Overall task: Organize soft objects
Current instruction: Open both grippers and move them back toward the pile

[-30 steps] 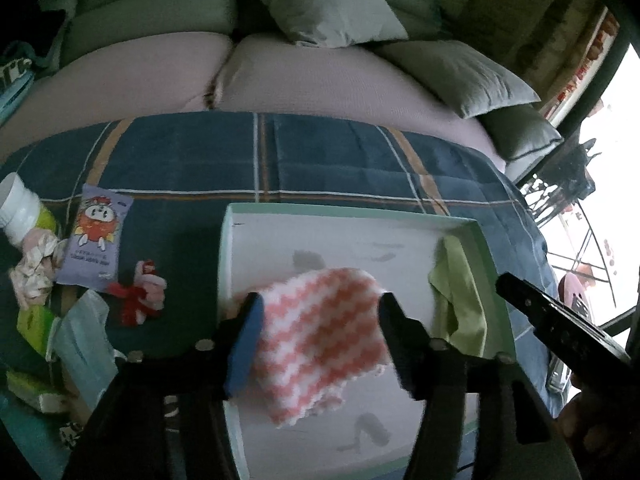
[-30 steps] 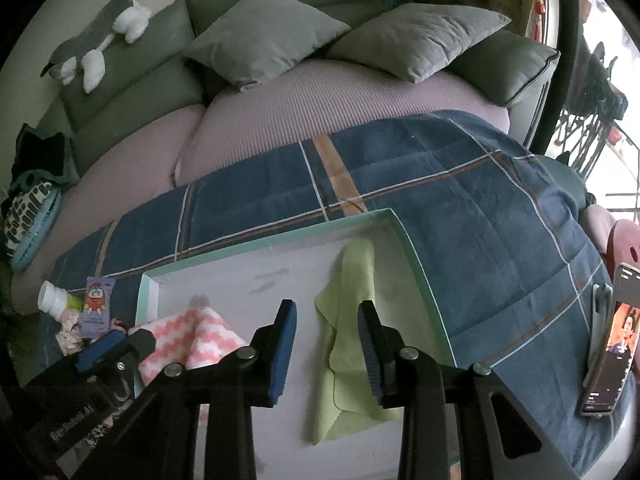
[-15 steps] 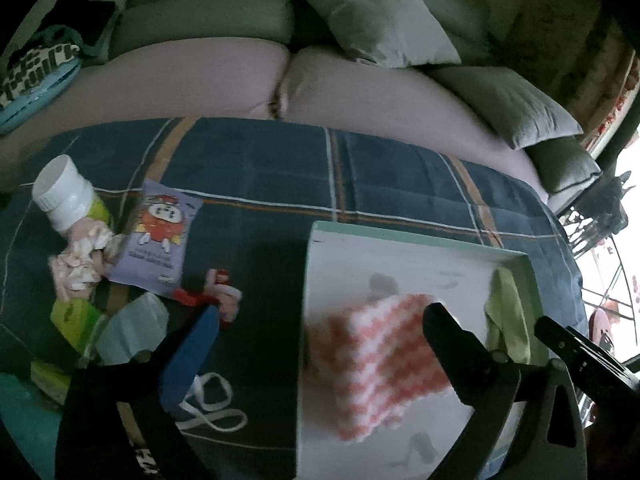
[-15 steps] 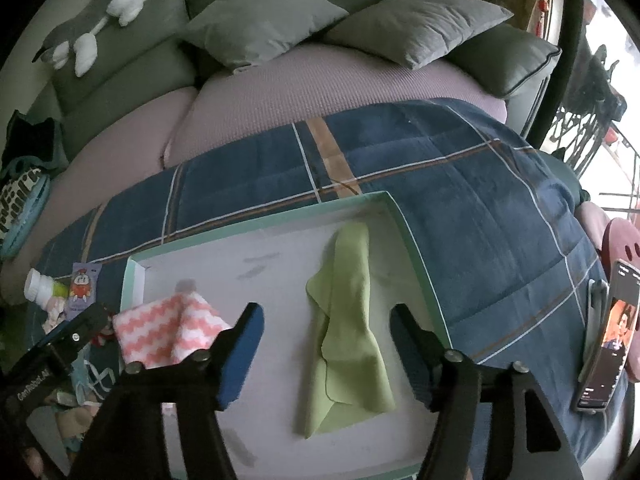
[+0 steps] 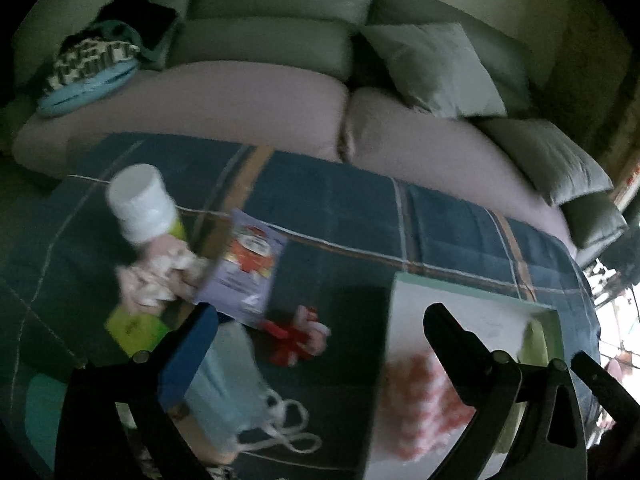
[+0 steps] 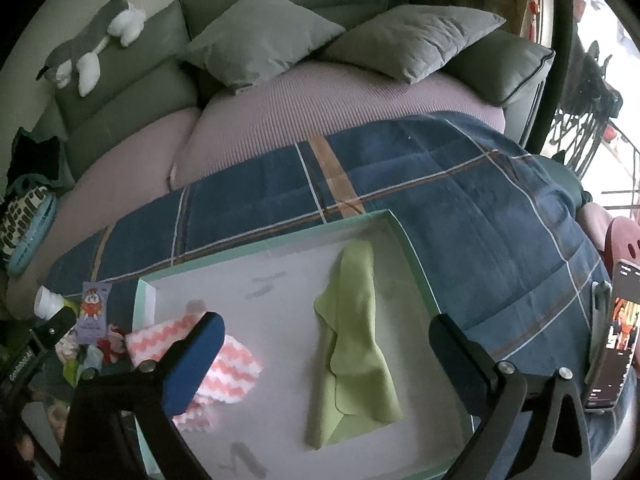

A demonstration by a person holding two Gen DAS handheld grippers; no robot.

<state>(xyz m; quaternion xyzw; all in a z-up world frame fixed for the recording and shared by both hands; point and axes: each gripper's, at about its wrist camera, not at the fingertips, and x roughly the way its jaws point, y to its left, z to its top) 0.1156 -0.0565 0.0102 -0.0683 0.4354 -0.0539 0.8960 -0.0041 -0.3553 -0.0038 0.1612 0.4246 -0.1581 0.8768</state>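
**Both tools wide open, two cloths lying in the tray**

Nearest the right wrist camera, the right tool (image 6: 326, 344) stands with its jaws spread wide, having just been opening, and nothing pressed between its pads. Beneath it the green cloth (image 6: 356, 344) lies loose and rumpled on the white floor of the tray (image 6: 280, 240), toward the tray's right side. Toward the left side the pink-and-white cloth (image 6: 224, 364) lies crumpled, partly behind the tool's blue pad.

Over on the left wrist view, which is blurred, the left tool (image 5: 316, 332) is likewise wide apart, its jaws just opened, gripping nothing. It hangs over the dark plaid blanket (image 5: 340, 220) just left of the tray's edge. Below it lie a pale blue face mask (image 5: 224, 384) with white loops and a small red-and-pink toy (image 5: 298, 334). Beyond these sit a purple snack packet (image 5: 244, 276), a crumpled pink-and-white item (image 5: 160, 276), a lime-green packet (image 5: 132, 328) and a white-capped bottle (image 5: 142, 208).

Farther back, the blanket drapes over a sofa with mauve seat cushions (image 6: 312, 104); grey pillows (image 6: 260, 36) lean against its back, where a grey-and-white plush toy (image 6: 88, 48) lies. At the right edge a phone (image 6: 612, 336) rests on the blanket.
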